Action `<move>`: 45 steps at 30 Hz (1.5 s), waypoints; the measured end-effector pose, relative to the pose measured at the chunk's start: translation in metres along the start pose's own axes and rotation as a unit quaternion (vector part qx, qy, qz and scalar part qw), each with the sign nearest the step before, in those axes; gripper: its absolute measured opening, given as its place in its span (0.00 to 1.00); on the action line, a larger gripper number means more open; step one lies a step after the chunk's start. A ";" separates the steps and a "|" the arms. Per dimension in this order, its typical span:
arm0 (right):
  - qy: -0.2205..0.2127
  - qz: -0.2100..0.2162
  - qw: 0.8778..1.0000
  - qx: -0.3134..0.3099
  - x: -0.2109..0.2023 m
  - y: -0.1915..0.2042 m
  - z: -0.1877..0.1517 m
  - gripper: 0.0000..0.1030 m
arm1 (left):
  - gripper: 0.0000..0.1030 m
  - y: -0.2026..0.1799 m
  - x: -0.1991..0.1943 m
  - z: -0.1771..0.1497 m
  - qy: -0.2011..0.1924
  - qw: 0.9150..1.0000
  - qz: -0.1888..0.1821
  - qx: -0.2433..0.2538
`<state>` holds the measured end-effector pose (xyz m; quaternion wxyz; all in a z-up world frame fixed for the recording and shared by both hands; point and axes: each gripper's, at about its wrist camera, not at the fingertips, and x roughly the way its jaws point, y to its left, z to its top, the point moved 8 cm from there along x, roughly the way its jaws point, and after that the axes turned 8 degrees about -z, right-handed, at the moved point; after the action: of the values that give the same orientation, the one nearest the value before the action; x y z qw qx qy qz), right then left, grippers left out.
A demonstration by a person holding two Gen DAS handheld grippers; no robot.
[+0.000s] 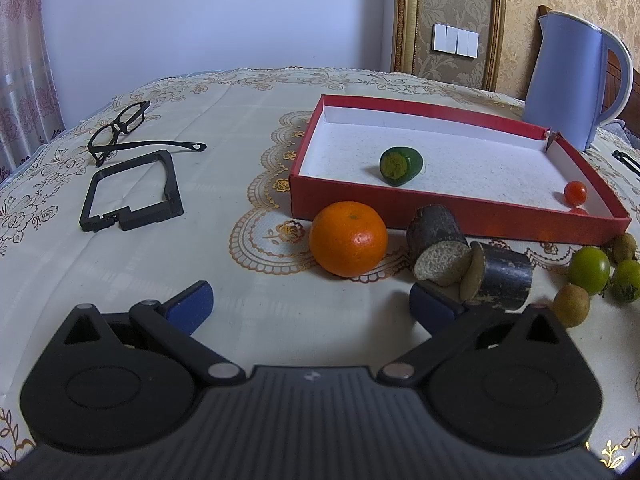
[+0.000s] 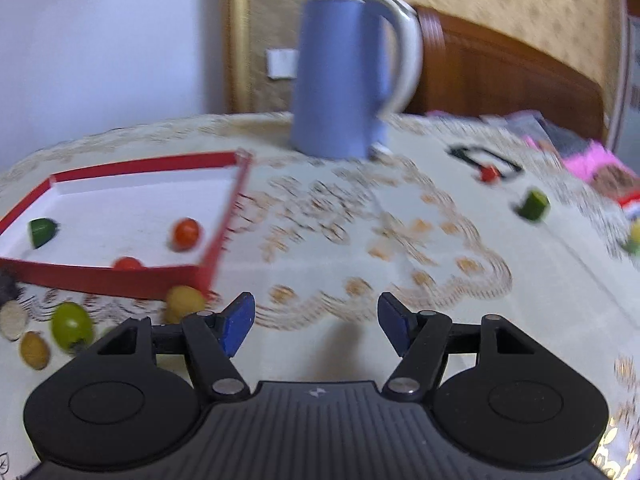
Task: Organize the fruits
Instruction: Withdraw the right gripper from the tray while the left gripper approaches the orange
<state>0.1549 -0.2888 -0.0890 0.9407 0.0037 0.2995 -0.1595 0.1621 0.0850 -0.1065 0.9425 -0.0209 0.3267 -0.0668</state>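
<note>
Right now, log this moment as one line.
left gripper open, empty | right gripper open, empty | red box: cucumber piece, cherry tomatoes | orange outside

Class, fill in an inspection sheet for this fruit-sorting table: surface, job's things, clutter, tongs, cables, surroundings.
Surface: table under a cream lace-patterned cloth.
Job's things: red box holds a green cucumber piece and two cherry tomatoes; orange, two dark sugarcane pieces and small green and tan fruits lie outside, in front of it.
Clutter: black glasses, black frame, blue kettle.
Tongs: left tongs open, empty; right tongs open, empty.
Cables: nothing seen.
Surroundings: wall switch, wooden headboard.
</note>
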 end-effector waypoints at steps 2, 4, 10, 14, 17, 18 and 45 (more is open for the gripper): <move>0.005 -0.002 1.000 0.009 0.003 -0.004 -0.004 0.66 | 1.00 0.000 0.000 0.000 0.000 1.000 0.000 0.000; 0.013 0.000 1.000 0.013 0.006 -0.005 -0.009 0.66 | 1.00 0.000 0.000 0.000 0.000 1.000 0.000 0.000; 0.009 -0.009 1.000 0.004 0.009 0.000 -0.016 0.77 | 1.00 0.000 0.000 0.000 0.000 1.000 0.000 0.000; 0.012 -0.006 1.000 0.009 0.010 -0.001 -0.016 0.82 | 1.00 0.000 0.000 0.000 0.000 1.000 0.000 0.000; 0.013 -0.006 1.000 0.007 0.011 -0.001 -0.016 0.83 | 1.00 0.000 -0.001 0.000 -0.002 1.000 -0.004 -0.001; 0.014 -0.004 1.000 0.008 0.011 -0.001 -0.016 0.84 | 1.00 0.000 -0.002 -0.001 0.000 1.000 -0.007 0.004; 0.015 0.001 1.000 0.007 0.012 0.001 -0.016 0.88 | 1.00 -0.012 0.010 0.023 -0.018 0.995 0.031 0.092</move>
<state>0.1551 -0.2898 -0.1087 0.9362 0.0127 0.3126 -0.1602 0.1825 0.0717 -0.0937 0.9477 0.0745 0.3030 -0.0666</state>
